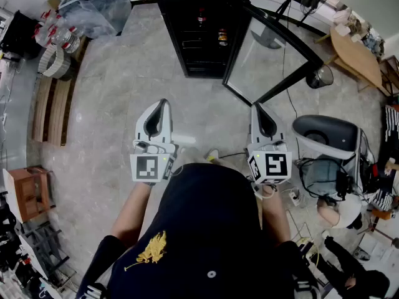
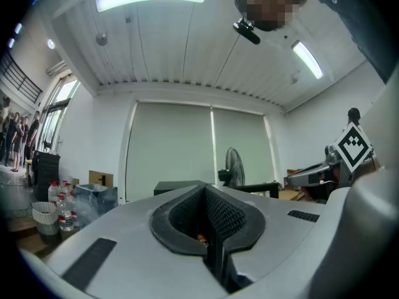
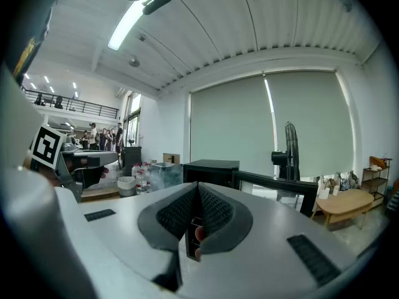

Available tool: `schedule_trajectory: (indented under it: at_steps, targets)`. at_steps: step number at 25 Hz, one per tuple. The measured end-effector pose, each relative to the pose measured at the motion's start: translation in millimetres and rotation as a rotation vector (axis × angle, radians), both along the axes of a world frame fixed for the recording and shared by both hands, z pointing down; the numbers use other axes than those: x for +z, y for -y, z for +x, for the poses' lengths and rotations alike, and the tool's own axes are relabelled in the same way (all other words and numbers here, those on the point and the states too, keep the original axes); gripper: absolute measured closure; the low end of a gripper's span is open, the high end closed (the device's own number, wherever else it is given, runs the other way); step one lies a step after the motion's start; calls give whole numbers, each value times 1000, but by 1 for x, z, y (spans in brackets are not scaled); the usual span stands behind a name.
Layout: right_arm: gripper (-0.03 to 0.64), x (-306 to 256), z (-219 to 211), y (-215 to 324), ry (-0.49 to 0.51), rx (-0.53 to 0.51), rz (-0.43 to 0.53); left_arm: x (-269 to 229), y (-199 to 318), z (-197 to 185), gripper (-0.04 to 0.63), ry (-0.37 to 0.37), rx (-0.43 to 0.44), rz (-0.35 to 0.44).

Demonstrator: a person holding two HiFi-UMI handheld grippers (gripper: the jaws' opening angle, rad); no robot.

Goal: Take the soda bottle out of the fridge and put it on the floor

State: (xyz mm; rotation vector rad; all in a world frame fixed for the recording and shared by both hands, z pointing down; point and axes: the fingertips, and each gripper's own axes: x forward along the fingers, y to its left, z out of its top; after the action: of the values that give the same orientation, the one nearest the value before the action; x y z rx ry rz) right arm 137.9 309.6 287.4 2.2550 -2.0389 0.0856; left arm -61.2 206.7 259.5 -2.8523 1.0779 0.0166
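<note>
L tongs point(image 1: 163, 103) are pressed together and empty, held level and aimed at the fridge point(image 1: 187, 48). I'd call that a carry pose, since the approach isn't done yet. The bare floor point(image 1: 112, 104) ahead leaves ample room. The soda bottle point(image 1: 201, 16), as best I can tell, stands on an upper shelf inside. R tongs point(image 1: 256, 108) are likewise together w/ nothing in them. The glass door point(image 1: 274, 55) hangs open to the right. Its edge and the cables point(image 1: 299, 167) near-right narrow that side.
</note>
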Motion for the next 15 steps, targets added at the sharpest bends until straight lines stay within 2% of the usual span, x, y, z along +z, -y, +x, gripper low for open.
schedule_trajectory:
  at_steps: [6,15]
  targets:
    - [620,-2,-2,6,15,-4,0,12,6,2,577,8,14,-85]
    - [620,7,-1,9,31,-11,11,32,8,-6,577,30,11,-108]
